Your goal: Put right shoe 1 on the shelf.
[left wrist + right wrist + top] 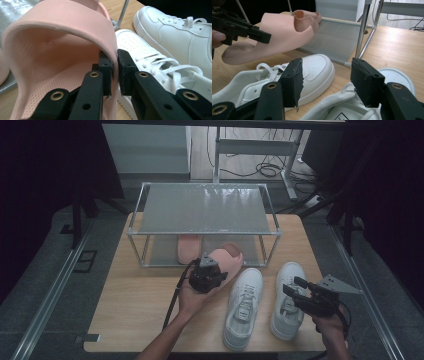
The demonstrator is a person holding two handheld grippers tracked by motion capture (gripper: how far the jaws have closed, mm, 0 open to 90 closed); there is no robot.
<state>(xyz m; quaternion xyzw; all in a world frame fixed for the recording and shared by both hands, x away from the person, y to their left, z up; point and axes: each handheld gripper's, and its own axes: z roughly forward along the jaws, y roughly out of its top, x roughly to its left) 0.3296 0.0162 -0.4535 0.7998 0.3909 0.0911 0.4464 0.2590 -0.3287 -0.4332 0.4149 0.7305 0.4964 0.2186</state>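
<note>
Left gripper view: jaws clamp the pink slide's [62,32] strap edge between them.

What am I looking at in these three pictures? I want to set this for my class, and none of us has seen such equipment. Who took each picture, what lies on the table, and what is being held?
A person stands at a wooden table with a hand-held clamping tool in each hand; each tool has two black jaws. One picture comes from a fixed camera above, looking down. The other two come from small cameras riding on the tools, looking along their jaws.

On the table stands a two-level metal rack, with one pink slipper on its lower level. In front lie two white sneakers.

The left gripper is clamped on the strap edge of a second pink slipper, held lifted above the table. The right gripper is open and holds nothing; it hovers over the right-hand sneaker.
</note>
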